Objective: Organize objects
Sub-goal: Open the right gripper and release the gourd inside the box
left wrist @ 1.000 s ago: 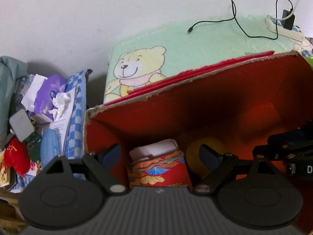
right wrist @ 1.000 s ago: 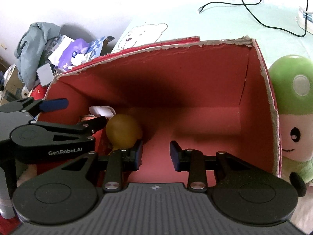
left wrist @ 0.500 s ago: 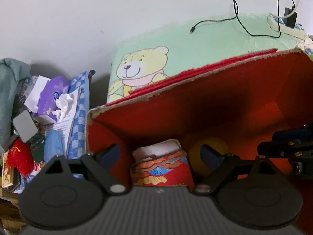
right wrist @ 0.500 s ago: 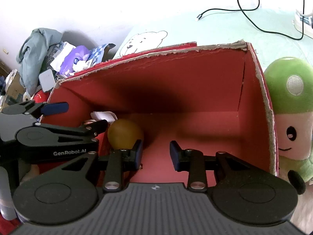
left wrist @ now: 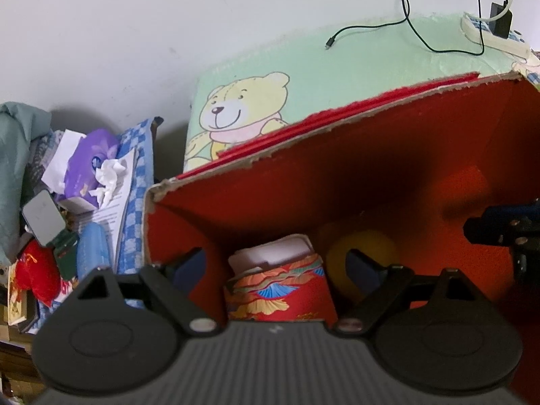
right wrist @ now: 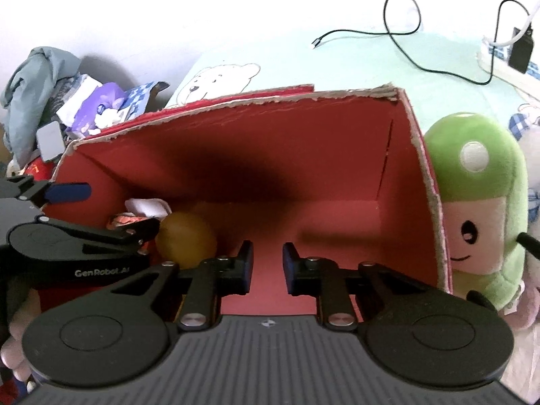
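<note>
A red cardboard box point(left wrist: 303, 148) point(right wrist: 303, 141) stands open at the top on a bear-printed mat. In its left corner sits a red patterned packet point(left wrist: 280, 293) with a white item point(left wrist: 270, 256) on top, and a yellow ball point(left wrist: 371, 246) point(right wrist: 185, 239) lies beside it. My left gripper point(left wrist: 275, 266) hangs open over the packet, its fingers wide apart and clear of it. My right gripper point(right wrist: 267, 265) hovers over the bare box floor to the right of the ball. Its jaws are closing with nothing between them.
A green mushroom plush point(right wrist: 472, 202) leans against the box's right wall. Left of the box lies a heap with a purple tissue pack point(left wrist: 91, 165), grey cloth point(left wrist: 17, 155) and red items. A black cable point(left wrist: 415, 33) and power strip point(left wrist: 492, 33) lie on the green mat point(left wrist: 337, 77) behind.
The right gripper's jaws have drawn much closer together, empty, and its view has tipped a little. The left gripper has stayed open over the packet.
</note>
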Tool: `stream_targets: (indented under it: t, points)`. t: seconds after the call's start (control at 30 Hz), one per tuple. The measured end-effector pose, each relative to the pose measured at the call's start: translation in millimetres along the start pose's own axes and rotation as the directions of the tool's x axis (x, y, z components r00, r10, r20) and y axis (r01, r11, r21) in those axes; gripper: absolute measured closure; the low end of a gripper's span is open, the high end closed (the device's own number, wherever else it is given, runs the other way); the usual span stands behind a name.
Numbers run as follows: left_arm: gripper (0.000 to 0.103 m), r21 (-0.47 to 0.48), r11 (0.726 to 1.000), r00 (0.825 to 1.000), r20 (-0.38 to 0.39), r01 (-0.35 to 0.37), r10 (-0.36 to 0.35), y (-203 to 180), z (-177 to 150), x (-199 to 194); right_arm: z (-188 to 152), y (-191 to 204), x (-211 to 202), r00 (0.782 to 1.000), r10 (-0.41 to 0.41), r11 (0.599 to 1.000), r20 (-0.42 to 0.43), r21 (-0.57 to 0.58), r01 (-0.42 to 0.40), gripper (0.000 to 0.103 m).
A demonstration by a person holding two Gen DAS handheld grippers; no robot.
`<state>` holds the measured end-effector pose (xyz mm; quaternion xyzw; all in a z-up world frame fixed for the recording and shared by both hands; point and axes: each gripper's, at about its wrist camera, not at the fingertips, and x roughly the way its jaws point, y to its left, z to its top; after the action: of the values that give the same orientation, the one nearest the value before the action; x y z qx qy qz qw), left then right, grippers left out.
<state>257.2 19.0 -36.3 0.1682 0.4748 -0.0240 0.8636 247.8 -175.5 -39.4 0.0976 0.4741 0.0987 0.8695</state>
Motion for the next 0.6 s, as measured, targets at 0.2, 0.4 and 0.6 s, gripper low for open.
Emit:
stream_targets:
  t: [0.2, 0.4, 0.6]
  points:
    - [0.012, 0.014, 1.0, 1.0, -0.003, 0.021, -0.021, -1.4, -0.3, 0.5, -2.5, -0.1, -4.1, 0.999, -0.022, 1.0, 0.038, 0.004, 0.021, 0.09]
    - [0.012, 0.029, 0.999, 0.999, 0.011, 0.038, -0.039, -3.2, -2.4, -1.4, -6.5, -0.9, -10.7, 0.995, -0.039, 0.999, 0.092, 0.009, 0.038, 0.093]
    - [0.012, 0.033, 0.999, 0.999, 0.027, 0.035, -0.036, -5.1, -2.3, -3.6, -11.2, 5.3, -18.9, 0.982, -0.078, 0.996, 0.175, -0.03, 0.085, 0.093]
